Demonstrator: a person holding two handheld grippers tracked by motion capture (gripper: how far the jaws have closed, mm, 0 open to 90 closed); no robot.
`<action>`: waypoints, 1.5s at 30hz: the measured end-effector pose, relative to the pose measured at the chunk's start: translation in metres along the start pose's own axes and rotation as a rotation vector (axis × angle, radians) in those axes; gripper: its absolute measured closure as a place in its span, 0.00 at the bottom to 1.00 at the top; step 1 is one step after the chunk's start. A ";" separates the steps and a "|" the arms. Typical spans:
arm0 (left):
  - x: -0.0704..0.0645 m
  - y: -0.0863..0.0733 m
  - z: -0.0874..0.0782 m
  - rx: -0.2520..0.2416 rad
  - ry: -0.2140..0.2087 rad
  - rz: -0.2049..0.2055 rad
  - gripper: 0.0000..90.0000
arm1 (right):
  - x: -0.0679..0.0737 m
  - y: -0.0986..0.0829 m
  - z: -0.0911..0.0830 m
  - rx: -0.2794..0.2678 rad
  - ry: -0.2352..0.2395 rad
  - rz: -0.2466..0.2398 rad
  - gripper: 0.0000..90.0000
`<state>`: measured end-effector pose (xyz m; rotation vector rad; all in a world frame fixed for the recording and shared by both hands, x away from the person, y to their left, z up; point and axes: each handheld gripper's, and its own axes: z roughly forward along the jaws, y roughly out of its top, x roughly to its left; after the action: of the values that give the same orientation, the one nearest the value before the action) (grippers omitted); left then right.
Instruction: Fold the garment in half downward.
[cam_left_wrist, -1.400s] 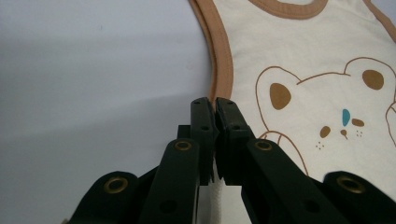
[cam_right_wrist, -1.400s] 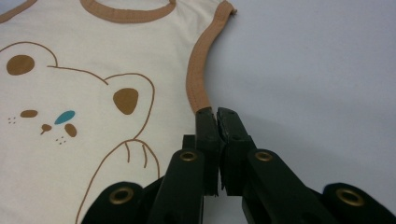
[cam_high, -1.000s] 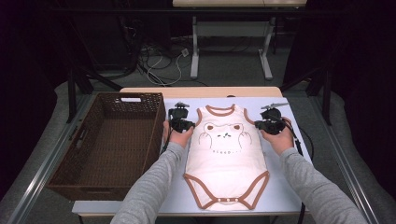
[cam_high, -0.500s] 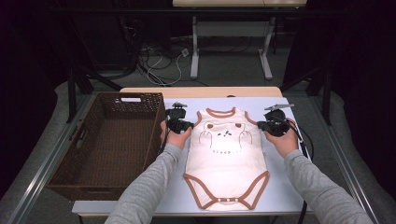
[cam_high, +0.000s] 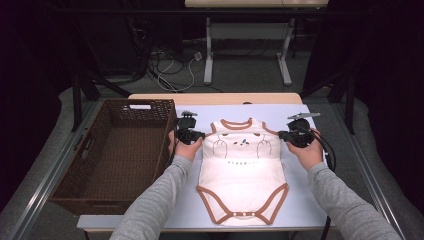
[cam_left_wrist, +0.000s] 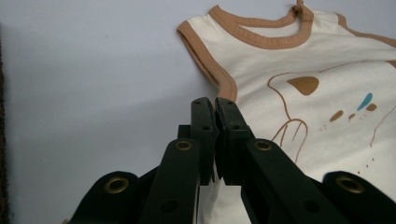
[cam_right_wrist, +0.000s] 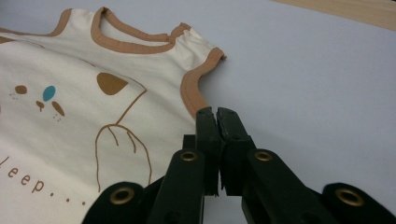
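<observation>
Both tongs sat at the armholes of a cream baby bodysuit (cam_high: 243, 172) spread flat on a pale blue table (cam_high: 280, 111). Left gripper (cam_high: 199, 135) had its black jaws clenched together, their tips at the brown-trimmed edge of the garment's armhole, as its own view showed; whether any cloth was caught between them could not be told. Right gripper (cam_high: 284, 134) was likewise pressed shut, its tips at the lower end of the opposite armhole trim, just where fabric met the table, and again a grip on the cloth could not be confirmed. Grey-sleeved forearms reached in from the near edge, one hand on each tool. Bodysuit lay face up in the middle of the table, neckline toward the far side and snap crotch toward the person, its printed animal face and brown lettering visible. Brown wicker basket (cam_high: 80, 165) stood on the left part of the table, just beside the left gripper and apart from the garment.
</observation>
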<state>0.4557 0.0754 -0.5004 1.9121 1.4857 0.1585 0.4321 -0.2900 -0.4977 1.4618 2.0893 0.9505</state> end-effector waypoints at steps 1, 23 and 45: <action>0.001 0.001 0.001 -0.005 -0.006 0.002 0.97 | 0.000 0.000 0.001 -0.002 -0.002 0.001 0.98; -0.011 -0.021 -0.016 0.020 -0.029 0.034 0.97 | 0.007 -0.018 -0.016 -0.018 0.052 0.003 0.98; -0.014 -0.056 -0.025 0.078 -0.011 0.055 0.97 | 0.010 -0.055 -0.038 0.007 0.127 0.021 0.98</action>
<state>0.3939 0.0792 -0.5101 2.0139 1.4513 0.1165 0.3673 -0.3032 -0.5117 1.4652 2.1718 1.0704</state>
